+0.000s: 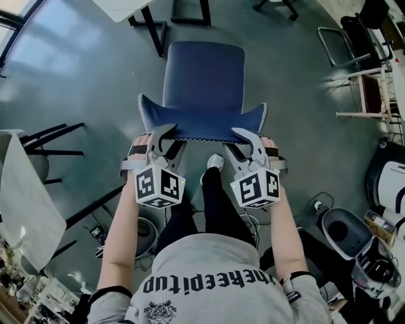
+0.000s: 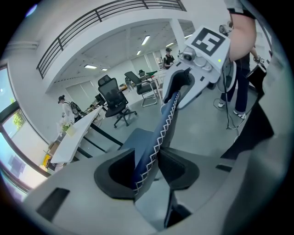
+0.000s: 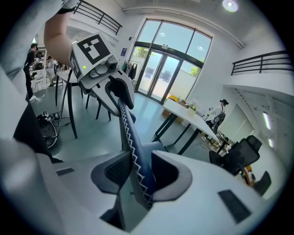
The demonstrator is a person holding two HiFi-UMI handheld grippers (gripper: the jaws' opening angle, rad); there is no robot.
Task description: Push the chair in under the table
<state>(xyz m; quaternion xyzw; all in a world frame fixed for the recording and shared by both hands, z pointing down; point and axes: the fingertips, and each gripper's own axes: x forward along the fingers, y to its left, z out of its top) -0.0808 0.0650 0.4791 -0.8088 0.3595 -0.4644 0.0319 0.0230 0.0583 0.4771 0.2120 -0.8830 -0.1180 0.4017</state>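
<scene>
A blue chair [image 1: 204, 73] with white zigzag stitching stands on the grey floor, its seat facing a white table [image 1: 123, 7] with black legs at the top of the head view. Its backrest [image 1: 202, 123] is nearest me. My left gripper [image 1: 166, 134] is shut on the backrest's top edge at its left corner, and my right gripper [image 1: 243, 136] grips the right corner. In the left gripper view the stitched edge [image 2: 164, 126] runs between the pads of the left gripper [image 2: 147, 172]. The right gripper view shows the same edge [image 3: 129, 135] pinched in the right gripper [image 3: 138, 172].
A second white table [image 1: 19, 196] with black legs stands at the left. A metal-framed chair [image 1: 345, 44] and a wooden frame [image 1: 370, 88] stand at the right. Cables [image 1: 316, 205] and a round grey appliance [image 1: 342, 231] lie near my right. My shoe [image 1: 215, 162] is behind the chair.
</scene>
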